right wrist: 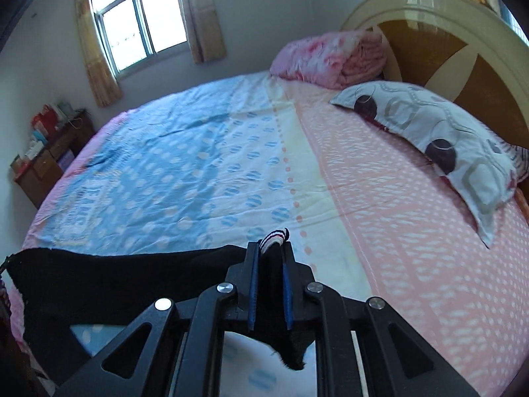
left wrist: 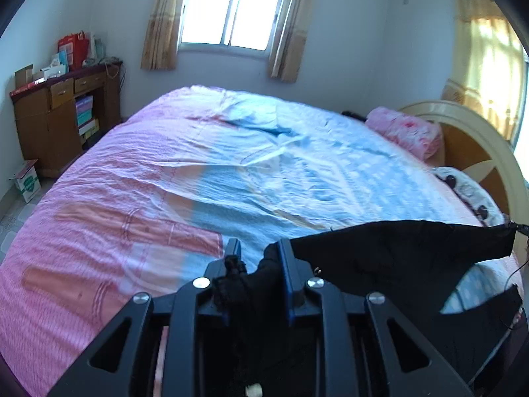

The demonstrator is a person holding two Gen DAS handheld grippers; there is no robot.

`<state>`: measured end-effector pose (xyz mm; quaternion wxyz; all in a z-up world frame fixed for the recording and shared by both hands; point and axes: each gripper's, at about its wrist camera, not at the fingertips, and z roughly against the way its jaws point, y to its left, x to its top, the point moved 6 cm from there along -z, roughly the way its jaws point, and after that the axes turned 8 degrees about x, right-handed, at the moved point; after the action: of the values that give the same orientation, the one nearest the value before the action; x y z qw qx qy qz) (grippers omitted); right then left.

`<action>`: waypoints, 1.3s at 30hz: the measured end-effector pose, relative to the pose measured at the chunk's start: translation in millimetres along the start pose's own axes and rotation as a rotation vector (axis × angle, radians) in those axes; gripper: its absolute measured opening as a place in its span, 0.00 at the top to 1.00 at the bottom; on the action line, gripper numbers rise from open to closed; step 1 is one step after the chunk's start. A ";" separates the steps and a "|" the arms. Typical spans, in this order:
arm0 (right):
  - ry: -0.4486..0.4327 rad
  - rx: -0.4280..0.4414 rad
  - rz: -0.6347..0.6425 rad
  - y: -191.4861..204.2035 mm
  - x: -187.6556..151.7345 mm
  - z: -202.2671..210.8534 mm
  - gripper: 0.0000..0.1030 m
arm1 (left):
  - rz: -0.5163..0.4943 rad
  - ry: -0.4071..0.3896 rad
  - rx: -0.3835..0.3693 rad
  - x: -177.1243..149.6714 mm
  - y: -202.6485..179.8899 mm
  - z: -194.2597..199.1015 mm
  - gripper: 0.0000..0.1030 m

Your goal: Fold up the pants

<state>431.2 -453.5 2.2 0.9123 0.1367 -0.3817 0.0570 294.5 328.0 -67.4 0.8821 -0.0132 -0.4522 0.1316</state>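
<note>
The black pants [left wrist: 396, 251] hang stretched in the air above the near edge of the bed [left wrist: 165, 172]. My left gripper [left wrist: 259, 248] is shut on one bunched end of them. The fabric runs to the right, towards the other gripper at the frame's edge. In the right wrist view, my right gripper [right wrist: 269, 248] is shut on the other end, where a striped waistband edge [right wrist: 272, 236] sticks out between the fingers. The pants [right wrist: 115, 278] stretch to the left from there and hang below both grippers.
The bed [right wrist: 198, 165] has a pink and blue sheet. A patterned pillow [right wrist: 439, 139] and a folded pink blanket [right wrist: 327, 59] lie by the headboard [right wrist: 463, 49]. A wooden cabinet [left wrist: 66, 115] with boxes stands at the far left wall, below a window [left wrist: 234, 10].
</note>
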 end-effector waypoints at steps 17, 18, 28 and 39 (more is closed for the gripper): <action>0.219 -0.064 0.089 -13.1 -197.0 98.5 0.51 | -0.047 0.024 -0.042 -150.7 13.5 61.3 0.64; 0.214 -0.082 0.100 -9.4 -196.8 104.0 0.49 | -0.059 0.021 -0.032 -153.9 13.7 62.6 0.63; 0.186 0.093 0.354 158.0 -198.4 130.1 0.49 | -0.261 -0.001 0.100 -178.9 24.8 79.4 0.23; 0.324 0.173 0.761 355.0 -304.7 -11.3 0.49 | -0.438 -0.068 0.147 -186.4 2.4 77.1 0.37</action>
<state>151.0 -110.6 -149.1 0.8595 0.0516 -0.2504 0.4425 128.5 277.4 -170.2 0.8725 0.1538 -0.4629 -0.0301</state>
